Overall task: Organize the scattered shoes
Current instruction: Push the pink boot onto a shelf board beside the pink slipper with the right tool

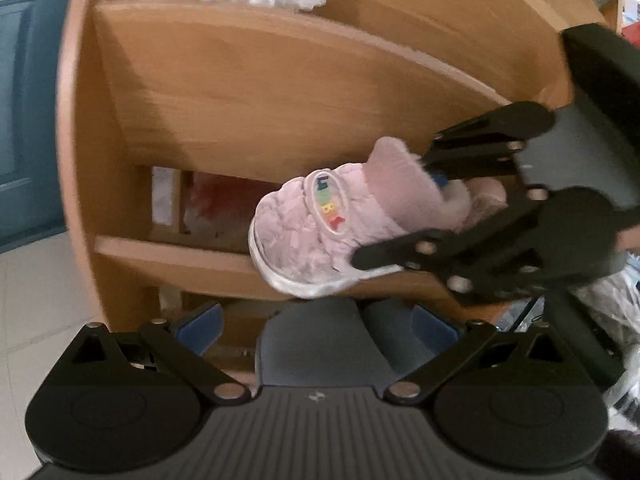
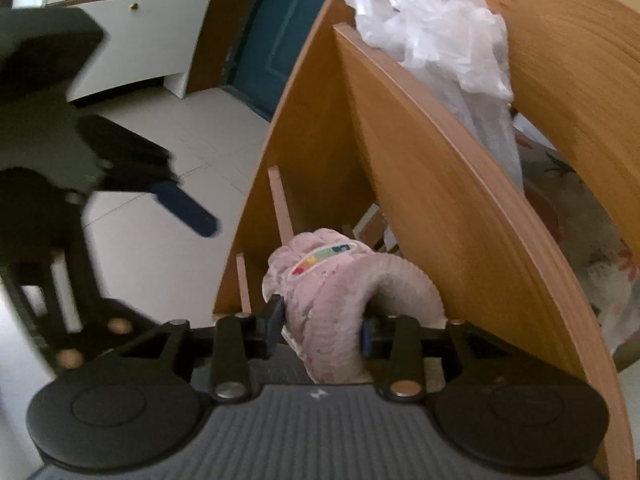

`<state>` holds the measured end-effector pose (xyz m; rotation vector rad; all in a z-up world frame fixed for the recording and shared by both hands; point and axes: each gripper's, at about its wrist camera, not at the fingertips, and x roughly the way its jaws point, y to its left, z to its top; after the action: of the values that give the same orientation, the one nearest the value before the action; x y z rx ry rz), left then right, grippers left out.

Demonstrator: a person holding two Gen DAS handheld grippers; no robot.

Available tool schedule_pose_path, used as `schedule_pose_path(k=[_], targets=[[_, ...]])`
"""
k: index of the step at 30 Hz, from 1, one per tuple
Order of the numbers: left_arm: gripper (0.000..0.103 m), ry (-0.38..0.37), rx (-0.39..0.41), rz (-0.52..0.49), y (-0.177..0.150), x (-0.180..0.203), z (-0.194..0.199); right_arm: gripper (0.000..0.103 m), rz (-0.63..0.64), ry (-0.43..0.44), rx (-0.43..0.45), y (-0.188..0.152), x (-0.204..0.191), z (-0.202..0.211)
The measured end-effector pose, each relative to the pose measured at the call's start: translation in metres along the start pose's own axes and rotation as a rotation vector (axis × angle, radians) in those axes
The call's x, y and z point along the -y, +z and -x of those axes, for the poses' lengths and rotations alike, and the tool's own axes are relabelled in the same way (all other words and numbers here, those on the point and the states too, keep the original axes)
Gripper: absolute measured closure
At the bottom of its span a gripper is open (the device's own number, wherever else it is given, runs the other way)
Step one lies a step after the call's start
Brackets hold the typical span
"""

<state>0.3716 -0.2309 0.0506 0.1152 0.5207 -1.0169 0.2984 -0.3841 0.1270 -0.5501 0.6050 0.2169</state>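
My right tongs (image 2: 320, 328) straddle the fuzzy collar of the pink slipper (image 1: 316, 228), one pad outside, one inside, though I can't tell if they press. Its toe sits on a slat of the wooden shoe rack (image 1: 256, 92). My left tongs (image 1: 316, 320) are spread, holding nothing. A white plastic bag (image 2: 436, 32) is stuffed into the rack's top. Pale tiled floor (image 2: 176, 240), teal door (image 2: 276, 44) behind.
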Motion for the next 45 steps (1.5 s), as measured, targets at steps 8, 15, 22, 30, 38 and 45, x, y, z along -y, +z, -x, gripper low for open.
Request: schedule_pose_path(k=[8, 15, 22, 30, 38, 45], targets=[[0.000, -0.035, -0.021, -0.175, 0.006, 0.030, -0.033, 0.058, 0.027, -0.081, -0.046, -0.010, -0.003, 0.005], [0.000, -0.057, -0.035, -0.224, 0.004, 0.043, -0.038, 0.054, -0.060, -0.133, -0.046, -0.012, 0.002, 0.010], [0.000, -0.065, -0.049, -0.226, 0.005, 0.044, -0.038, 0.054, -0.254, -0.196, 0.074, -0.021, -0.006, 0.052], [0.000, -0.060, -0.053, -0.259, 0.004, 0.053, -0.034, 0.055, -0.618, -0.103, 0.105, -0.045, 0.002, 0.035], [0.000, -0.111, -0.055, -0.277, 0.004, 0.061, -0.033, 0.035, -0.504, -0.212, 0.070, -0.035, -0.008, 0.016], [0.000, -0.084, -0.057, -0.342, 0.007, 0.055, -0.025, 0.031, -0.480, -0.221, 0.079, -0.037, -0.012, 0.012]])
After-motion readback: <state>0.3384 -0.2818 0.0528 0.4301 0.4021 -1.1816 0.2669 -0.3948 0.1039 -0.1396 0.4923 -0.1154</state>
